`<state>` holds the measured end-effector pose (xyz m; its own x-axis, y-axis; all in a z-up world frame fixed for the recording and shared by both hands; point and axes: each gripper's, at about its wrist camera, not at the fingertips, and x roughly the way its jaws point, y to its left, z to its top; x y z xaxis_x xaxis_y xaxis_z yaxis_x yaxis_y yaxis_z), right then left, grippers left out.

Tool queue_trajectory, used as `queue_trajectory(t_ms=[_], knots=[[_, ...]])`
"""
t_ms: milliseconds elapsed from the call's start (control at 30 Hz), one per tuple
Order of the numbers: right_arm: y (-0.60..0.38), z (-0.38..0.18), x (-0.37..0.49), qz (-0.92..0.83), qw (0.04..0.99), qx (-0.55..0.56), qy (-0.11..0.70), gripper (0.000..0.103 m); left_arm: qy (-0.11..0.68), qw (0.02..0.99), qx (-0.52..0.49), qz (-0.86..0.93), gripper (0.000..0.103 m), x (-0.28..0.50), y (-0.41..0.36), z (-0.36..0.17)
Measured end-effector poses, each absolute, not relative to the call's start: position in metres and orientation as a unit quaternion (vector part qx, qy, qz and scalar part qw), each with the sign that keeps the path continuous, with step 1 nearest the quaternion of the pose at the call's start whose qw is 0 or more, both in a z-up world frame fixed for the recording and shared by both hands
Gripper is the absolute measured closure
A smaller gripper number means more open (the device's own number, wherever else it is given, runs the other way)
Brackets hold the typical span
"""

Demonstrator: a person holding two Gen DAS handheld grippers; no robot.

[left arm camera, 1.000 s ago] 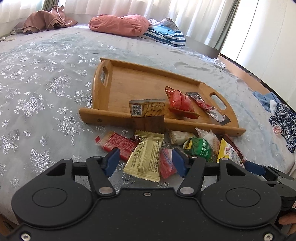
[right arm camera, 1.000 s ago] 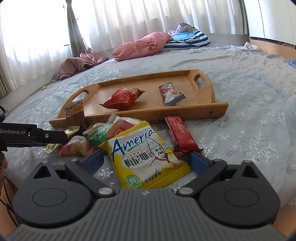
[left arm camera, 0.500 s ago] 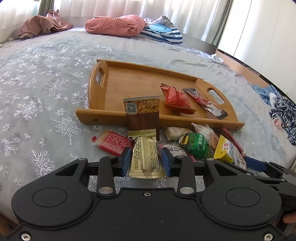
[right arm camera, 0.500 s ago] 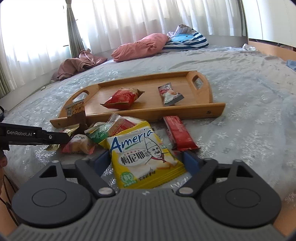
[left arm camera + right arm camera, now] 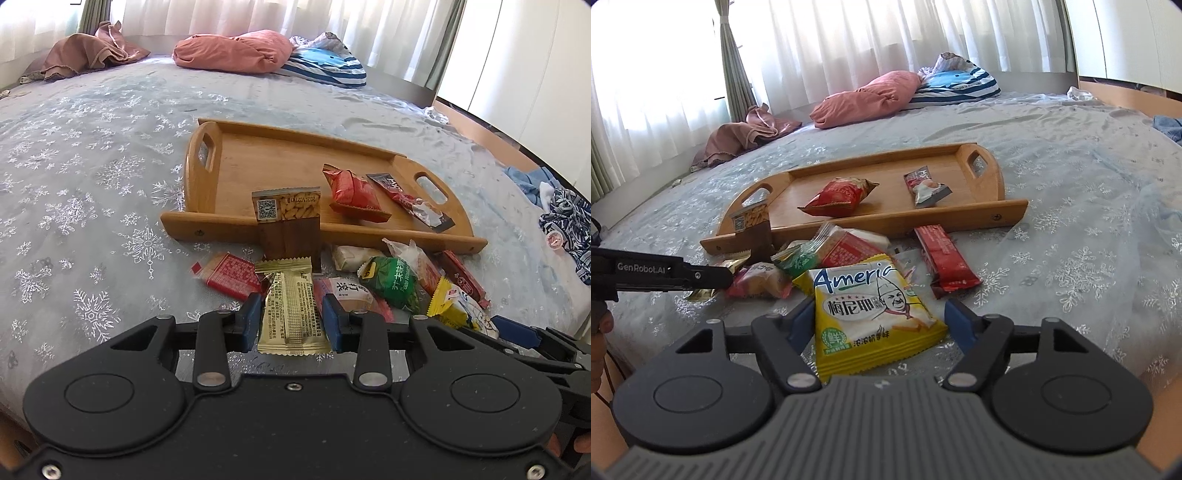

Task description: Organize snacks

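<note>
While my left gripper point(image 5: 290, 320) clamps the gold packet point(image 5: 291, 306) just off the wooden tray's point(image 5: 236, 225) near edge, my right gripper point(image 5: 877, 325) is closing around the yellow packet point(image 5: 875, 314), pads not yet touching.

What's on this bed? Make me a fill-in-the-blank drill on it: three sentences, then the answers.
1. The packet clamped in the left tool is ____ in colour.
2. Inside the wooden tray lie ____ snacks.
3. The tray rests on a bed cover patterned with ____.

Missing words: gold; two; snowflakes
</note>
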<state>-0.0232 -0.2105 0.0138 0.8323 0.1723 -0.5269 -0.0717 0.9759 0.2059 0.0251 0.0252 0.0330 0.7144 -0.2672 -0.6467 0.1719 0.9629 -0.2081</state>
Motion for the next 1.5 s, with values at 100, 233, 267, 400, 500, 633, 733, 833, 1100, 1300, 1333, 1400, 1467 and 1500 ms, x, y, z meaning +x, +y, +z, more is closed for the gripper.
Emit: queue_trajectory(t_ms=[100,233,267,400,500,633,733,833,1100,1300,1333,1400,1467,1500], knots=[[-0.207,0.015,-0.026,0.066,0.954,0.080,0.281,0.030,0.359,0.924,-0.066,-0.117,0.069,0.025,0.025,0.033],[-0.206,0.016,-0.026,0.067,0.954,0.077,0.281,0.031,0.359,0.924,-0.068,-0.115,0.069,0.023,0.027,0.034],[-0.206,0.016,-0.026,0.067,0.954,0.078,0.281,0.031,0.358,0.924,-0.068,-0.115,0.069,0.022,0.028,0.034],[-0.205,0.019,-0.028,0.065,0.955,0.078,0.279,0.032,0.358,0.924,-0.069,-0.113,0.069,0.021,0.029,0.035],[-0.205,0.020,-0.029,0.065,0.956,0.075,0.276,0.032,0.359,0.924,-0.070,-0.111,0.069,0.021,0.029,0.035],[-0.204,0.022,-0.031,0.065,0.957,0.071,0.273,0.033,0.359,0.924,-0.073,-0.109,0.069,0.021,0.030,0.036],[-0.202,0.024,-0.033,0.065,0.959,0.067,0.269,0.033,0.357,0.925,-0.074,-0.109,0.069,0.020,0.031,0.038],[-0.202,0.026,-0.034,0.066,0.960,0.066,0.264,0.033,0.354,0.926,-0.074,-0.108,0.069,0.020,0.032,0.040],[-0.203,0.032,-0.033,0.065,0.963,0.063,0.253,0.033,0.348,0.928,-0.076,-0.109,0.070,0.018,0.032,0.047],[-0.203,0.034,-0.033,0.065,0.964,0.065,0.248,0.033,0.343,0.930,-0.076,-0.108,0.070,0.018,0.033,0.052],[-0.203,0.035,-0.033,0.065,0.965,0.065,0.247,0.033,0.343,0.930,-0.075,-0.108,0.070,0.019,0.033,0.053],[-0.204,0.035,-0.033,0.065,0.965,0.065,0.246,0.033,0.343,0.930,-0.078,-0.109,0.070,0.019,0.033,0.054],[-0.205,0.034,-0.033,0.063,0.965,0.068,0.246,0.034,0.343,0.930,-0.079,-0.109,0.070,0.019,0.033,0.055],[-0.205,0.034,-0.033,0.061,0.965,0.071,0.246,0.034,0.342,0.930,-0.079,-0.109,0.070,0.019,0.032,0.056]])
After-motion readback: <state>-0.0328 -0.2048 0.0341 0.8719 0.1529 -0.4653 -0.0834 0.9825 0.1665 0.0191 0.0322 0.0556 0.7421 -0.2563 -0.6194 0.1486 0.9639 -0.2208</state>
